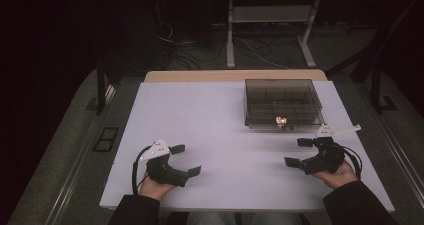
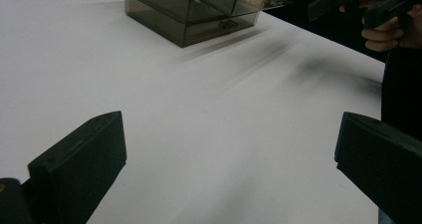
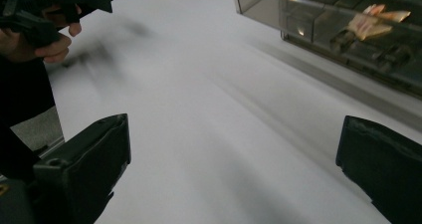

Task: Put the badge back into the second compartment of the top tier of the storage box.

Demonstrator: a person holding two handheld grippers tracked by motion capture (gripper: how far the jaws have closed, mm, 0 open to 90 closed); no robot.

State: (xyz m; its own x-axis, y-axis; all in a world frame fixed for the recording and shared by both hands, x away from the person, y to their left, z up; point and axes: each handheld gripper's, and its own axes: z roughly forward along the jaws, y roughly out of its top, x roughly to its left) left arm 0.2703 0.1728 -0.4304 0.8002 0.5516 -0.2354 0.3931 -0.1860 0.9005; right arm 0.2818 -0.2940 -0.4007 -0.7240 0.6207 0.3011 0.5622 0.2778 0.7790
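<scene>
- Left gripper (image 1: 187, 159) low over the near left part of the white table (image 1: 220, 135), jaws spread wide, nothing between them.
- Held from below by the left hand (image 1: 155, 187), dark sleeve (image 1: 135, 211) at the near edge; grey three-cornered plate on top, cable looping down its left side.
- In the left gripper view (image 2: 229, 164), bare white tabletop (image 2: 199, 134) between the two black jaws, one at each lower corner.
- Right gripper (image 1: 298, 152) over the near right part of the table, jaws likewise wide apart and empty, pointing toward the table's middle.
- Cradled in the right hand (image 1: 342, 175), grey plate jutting out above it.
- In the right gripper view (image 3: 234, 164), white surface (image 3: 199, 109) between the jaws, the other hand (image 3: 47, 45) and its gripper far off at upper left.
- Smoked transparent box (image 1: 282, 103) on the far right part of the table, beyond the right gripper and well apart from the left one; inner dividers visible through its top.
- Small pale orange object (image 1: 280, 120) inside the box near its front wall, also seen through the wall in the right gripper view (image 3: 370, 22); kind impossible to tell.
- Box at upper centre of the left gripper view (image 2: 199, 15), resting flat on the table.
- Grippers well apart, neither touching the box.
- Beyond the table, dark floor with cables (image 1: 200, 50) and a pale metal frame (image 1: 270, 30).
</scene>
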